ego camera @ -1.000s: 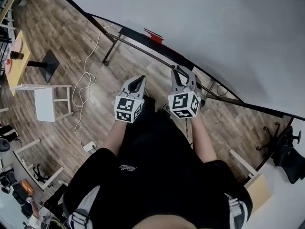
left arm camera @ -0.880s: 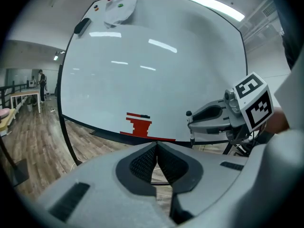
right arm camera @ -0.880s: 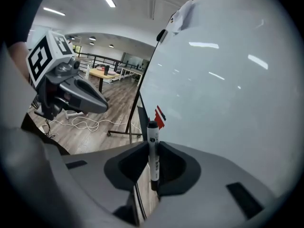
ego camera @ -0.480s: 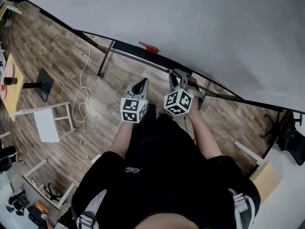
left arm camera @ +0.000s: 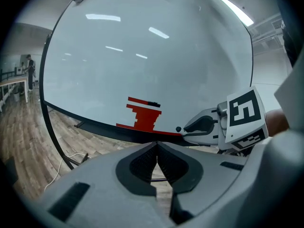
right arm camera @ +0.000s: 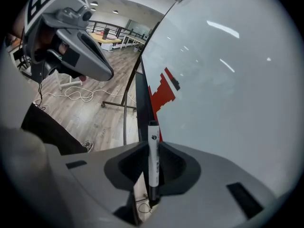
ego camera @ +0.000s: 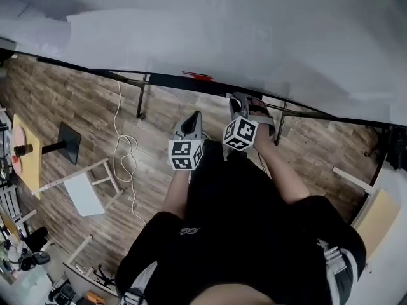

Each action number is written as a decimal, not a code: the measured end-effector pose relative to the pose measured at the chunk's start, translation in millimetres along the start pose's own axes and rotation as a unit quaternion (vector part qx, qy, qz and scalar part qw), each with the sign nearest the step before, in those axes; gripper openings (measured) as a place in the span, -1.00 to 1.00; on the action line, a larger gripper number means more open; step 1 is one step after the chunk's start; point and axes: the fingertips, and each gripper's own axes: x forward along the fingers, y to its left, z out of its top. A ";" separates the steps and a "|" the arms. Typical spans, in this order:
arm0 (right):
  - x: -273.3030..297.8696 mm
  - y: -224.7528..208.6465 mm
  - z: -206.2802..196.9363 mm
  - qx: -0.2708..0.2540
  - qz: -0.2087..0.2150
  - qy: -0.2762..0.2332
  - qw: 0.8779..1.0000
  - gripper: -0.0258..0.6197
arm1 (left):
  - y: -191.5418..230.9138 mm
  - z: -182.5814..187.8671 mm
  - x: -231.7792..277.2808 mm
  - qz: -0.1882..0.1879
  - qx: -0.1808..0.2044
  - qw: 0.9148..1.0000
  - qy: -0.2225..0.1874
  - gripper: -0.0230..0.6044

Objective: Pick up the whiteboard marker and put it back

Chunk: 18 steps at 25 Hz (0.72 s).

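Wood floor (ego camera: 63, 100) w/ white stool (ego camera: 84, 196)

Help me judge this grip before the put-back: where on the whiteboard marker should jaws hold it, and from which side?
Mid-barrel, pinched from two opposite sides, much as the right gripper holds the whiteboard marker now. It is a slim, straight cylinder, so a centred side pinch should keep it from pivoting. Its end pokes past the jaw tips, free to meet the tray.

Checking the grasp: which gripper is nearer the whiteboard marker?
Right: the right gripper is shut on the whiteboard marker. The left gripper, shut and empty, is apart from it, to its left.
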 end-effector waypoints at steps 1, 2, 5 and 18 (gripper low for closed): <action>2.6 -0.2 -0.1 0.001 0.002 0.004 1.000 -0.75 | 1.5 1.1 2.4 -0.002 0.003 1.000 0.002 -0.90; 5.3 0.6 0.0 0.001 0.003 0.007 1.000 -0.75 | 3.3 1.5 4.7 -0.004 0.005 1.000 0.004 -0.90; 13.4 4.0 -1.3 -0.007 0.008 0.017 1.000 -0.74 | 7.6 -0.4 13.6 -0.010 0.005 1.000 0.012 -0.90; 30.8 15.3 -8.8 -0.042 0.026 0.036 0.998 -0.73 | 14.9 -20.3 19.1 0.001 -0.012 0.999 0.038 -0.90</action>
